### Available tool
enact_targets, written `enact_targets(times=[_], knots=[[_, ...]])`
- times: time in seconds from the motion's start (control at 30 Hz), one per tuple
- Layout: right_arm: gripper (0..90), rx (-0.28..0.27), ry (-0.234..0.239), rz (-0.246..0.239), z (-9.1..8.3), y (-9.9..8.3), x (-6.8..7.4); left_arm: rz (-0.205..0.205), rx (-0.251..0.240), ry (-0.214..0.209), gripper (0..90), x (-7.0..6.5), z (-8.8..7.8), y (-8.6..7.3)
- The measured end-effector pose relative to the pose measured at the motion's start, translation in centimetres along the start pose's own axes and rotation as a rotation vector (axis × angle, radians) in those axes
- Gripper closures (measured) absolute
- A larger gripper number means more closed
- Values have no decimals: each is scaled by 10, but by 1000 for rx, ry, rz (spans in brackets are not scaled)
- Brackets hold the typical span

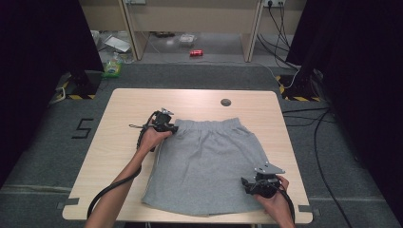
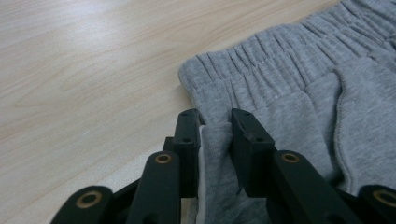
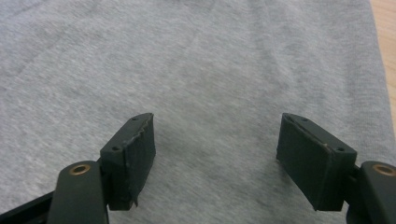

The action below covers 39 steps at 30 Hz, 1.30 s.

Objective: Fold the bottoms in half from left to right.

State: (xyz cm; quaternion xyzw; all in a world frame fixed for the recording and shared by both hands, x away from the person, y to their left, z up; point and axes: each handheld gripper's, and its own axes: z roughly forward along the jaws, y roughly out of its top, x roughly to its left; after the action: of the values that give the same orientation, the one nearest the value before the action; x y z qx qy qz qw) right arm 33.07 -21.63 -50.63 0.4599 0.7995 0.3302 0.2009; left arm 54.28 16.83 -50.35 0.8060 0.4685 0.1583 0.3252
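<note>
Shorts (image 1: 204, 161): plain heather grey, ribbed waistband (image 2: 261, 60) same grey. Table (image 1: 123, 137): pale wood, fine grain. Both grippers (image 1: 167, 124) (image 1: 249, 186): black, brass-coloured rivets. Floor (image 1: 43, 142): dark grey. Small can (image 1: 196, 52): red. Bottle (image 1: 112, 66): green.

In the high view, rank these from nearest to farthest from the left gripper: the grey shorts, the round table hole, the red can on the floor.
From the left gripper:
1. Grey shorts, waistband corner between its jaws.
2. Round table hole, toward the far edge.
3. Red can, on the floor beyond the table.
</note>
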Motion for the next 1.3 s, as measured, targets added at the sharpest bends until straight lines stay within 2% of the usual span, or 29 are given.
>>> enact_targets(times=[0.27,0.33,0.43,0.67,0.87,1.1,1.3], knots=[[286,-32,30,-17,-1,7,16,15,-14,8,760,-1,1,-1],[287,-33,55,-18,1,10,24,16,-18,4,762,0,1,-2],[291,-42,76,-49,4,14,37,13,-16,4,762,0,1,-1],[300,-82,151,-92,17,30,76,9,-11,-1,762,1,1,-1],[301,-91,219,-117,28,42,112,14,1,-2,762,1,1,1],[305,-89,317,-187,44,59,159,19,11,5,762,0,1,2],[305,-70,372,-239,55,68,194,16,8,6,762,0,1,2]])
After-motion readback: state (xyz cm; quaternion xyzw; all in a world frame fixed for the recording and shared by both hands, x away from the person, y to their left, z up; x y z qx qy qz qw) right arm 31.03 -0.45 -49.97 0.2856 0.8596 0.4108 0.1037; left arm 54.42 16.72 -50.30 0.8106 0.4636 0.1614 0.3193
